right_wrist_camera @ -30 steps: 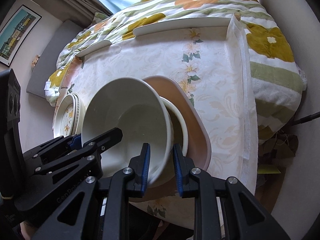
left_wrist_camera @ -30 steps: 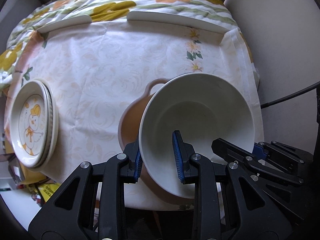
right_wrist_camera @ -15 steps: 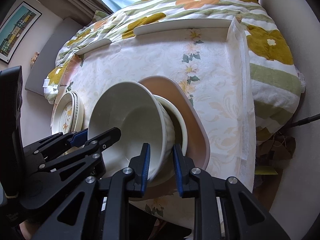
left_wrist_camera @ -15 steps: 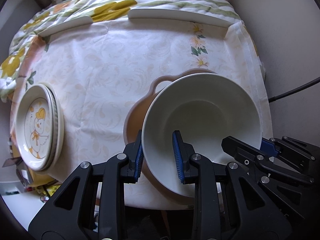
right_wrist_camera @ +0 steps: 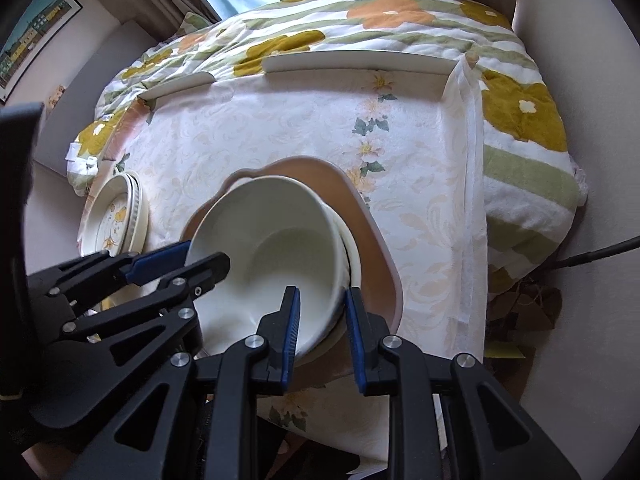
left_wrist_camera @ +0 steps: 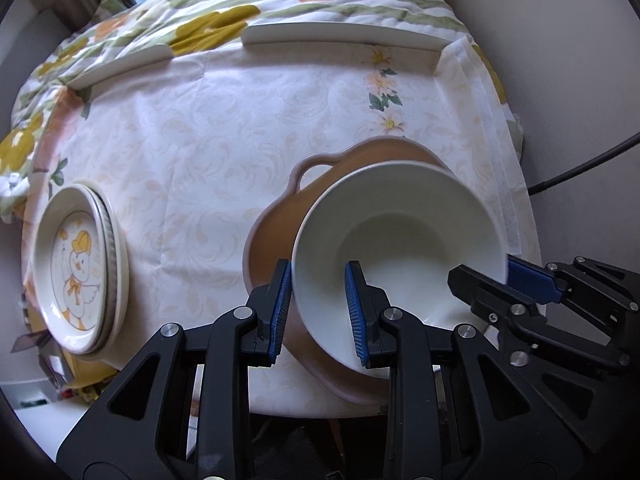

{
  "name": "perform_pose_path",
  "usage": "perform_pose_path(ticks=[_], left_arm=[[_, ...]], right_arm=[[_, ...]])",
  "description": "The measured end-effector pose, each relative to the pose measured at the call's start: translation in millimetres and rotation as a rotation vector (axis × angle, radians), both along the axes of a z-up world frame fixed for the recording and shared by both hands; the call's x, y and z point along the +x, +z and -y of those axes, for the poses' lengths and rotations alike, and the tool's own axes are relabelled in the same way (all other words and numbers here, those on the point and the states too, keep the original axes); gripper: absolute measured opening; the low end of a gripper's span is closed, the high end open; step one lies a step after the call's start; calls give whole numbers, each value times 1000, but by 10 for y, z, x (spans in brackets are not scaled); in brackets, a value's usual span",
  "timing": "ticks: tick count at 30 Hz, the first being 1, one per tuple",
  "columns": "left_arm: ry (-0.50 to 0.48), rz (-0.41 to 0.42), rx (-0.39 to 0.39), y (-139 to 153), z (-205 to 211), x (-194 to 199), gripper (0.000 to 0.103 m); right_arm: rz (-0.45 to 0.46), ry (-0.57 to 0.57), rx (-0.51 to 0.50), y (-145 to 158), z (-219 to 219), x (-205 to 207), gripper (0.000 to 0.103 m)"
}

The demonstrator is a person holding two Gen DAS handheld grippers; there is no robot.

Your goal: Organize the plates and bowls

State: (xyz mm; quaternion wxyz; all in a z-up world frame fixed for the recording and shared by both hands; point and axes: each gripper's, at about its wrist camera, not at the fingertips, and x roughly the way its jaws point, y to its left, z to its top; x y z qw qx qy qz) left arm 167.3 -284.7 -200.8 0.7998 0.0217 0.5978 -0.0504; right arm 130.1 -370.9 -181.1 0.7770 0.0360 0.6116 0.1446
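A white bowl [left_wrist_camera: 400,240] sits tilted inside a large brown handled dish [left_wrist_camera: 276,236] at the table's near edge. In the right wrist view the white bowl [right_wrist_camera: 272,248] rests in a second white bowl [right_wrist_camera: 354,256] inside the brown dish [right_wrist_camera: 372,232]. My left gripper [left_wrist_camera: 318,300] straddles the bowl's left rim with a small gap at the pads. My right gripper [right_wrist_camera: 322,320] straddles the bowl's right rim, pads slightly apart from it. A stack of duck-pattern plates [left_wrist_camera: 76,272] lies at the left edge.
The table carries a pale floral cloth [left_wrist_camera: 224,140]. White raised rails [left_wrist_camera: 344,36] run along its far edge, with a flowered quilt [right_wrist_camera: 520,120] behind and to the right. A dark cable [left_wrist_camera: 580,164] runs at the right.
The white bowl has come down and settled deeper into the brown dish. Both grippers have widened a little around its rim and drawn back slightly.
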Motion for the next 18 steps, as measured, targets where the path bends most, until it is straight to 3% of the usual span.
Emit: perform_pose_path(ticks=[9, 14, 16, 17, 18], left_arm=[[-17, 13, -30, 89, -83, -19, 23], [-13, 173, -85, 632, -410, -47, 26], [-28, 269, -109, 887, -556, -96, 36], [-42, 305, -109, 975, -609, -121, 63], [-55, 342, -96, 1049, -654, -152, 98]], right_arm=[[20, -20, 43, 48, 72, -29, 21], [142, -15, 138, 479, 341, -89, 21], [195, -3, 150, 678, 443, -118, 21], [214, 0, 153, 740, 474, -131, 22], [234, 1, 149, 800, 502, -151, 25]])
